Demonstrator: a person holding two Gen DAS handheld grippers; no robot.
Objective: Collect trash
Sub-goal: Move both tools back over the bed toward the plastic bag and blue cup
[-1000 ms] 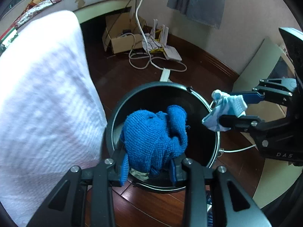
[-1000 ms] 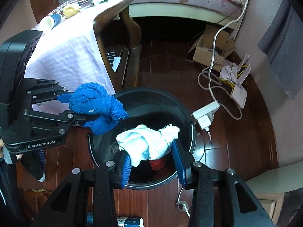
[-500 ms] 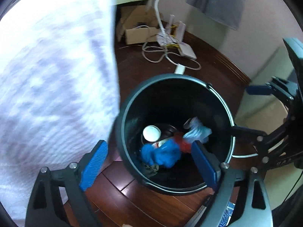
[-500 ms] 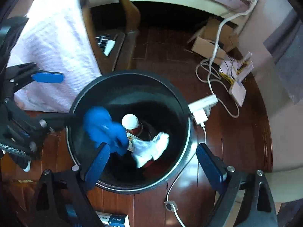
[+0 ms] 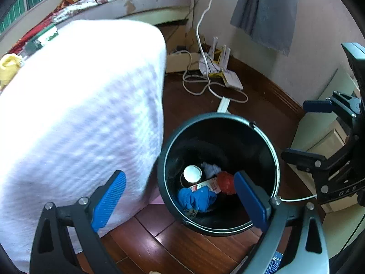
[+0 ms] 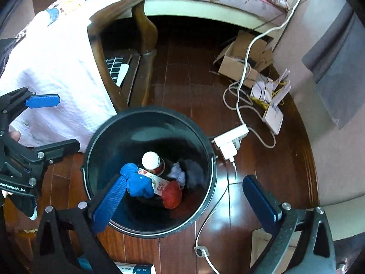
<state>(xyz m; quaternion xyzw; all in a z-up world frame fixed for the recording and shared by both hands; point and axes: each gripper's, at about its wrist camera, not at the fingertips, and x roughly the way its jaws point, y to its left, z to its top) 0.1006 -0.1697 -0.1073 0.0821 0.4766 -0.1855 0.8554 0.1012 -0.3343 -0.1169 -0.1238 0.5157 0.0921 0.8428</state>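
Observation:
A black round bin (image 5: pixel 212 115) (image 6: pixel 148 109) stands on the wooden floor beneath both grippers. At its bottom lie a blue cloth (image 5: pixel 196 198) (image 6: pixel 136 182), a crumpled white cloth (image 5: pixel 211 169) (image 6: pixel 179 173), a red wad (image 5: pixel 224 182) (image 6: pixel 172 194), a printed packet and a white-capped bottle (image 5: pixel 192 173) (image 6: pixel 150 159). My left gripper (image 5: pixel 179 173) (image 6: pixel 66 123) hangs over the bin's left side, its jaws opening with nothing between them. My right gripper (image 6: pixel 184 180) (image 5: pixel 296 132) hovers over the bin's right side, jaws also opening and empty.
A table draped in a white cloth (image 5: pixel 79 114) stands close against the bin's left. A white power strip (image 6: pixel 230 139), loose cables, a white router (image 6: pixel 273 114) and a cardboard box (image 6: pixel 239 68) lie on the floor behind the bin. A bed runs along the back.
Both grippers opened wide. The blue cloth left my left gripper and the white cloth my right; both dropped to the bottom of the bin. Both views pulled back a little.

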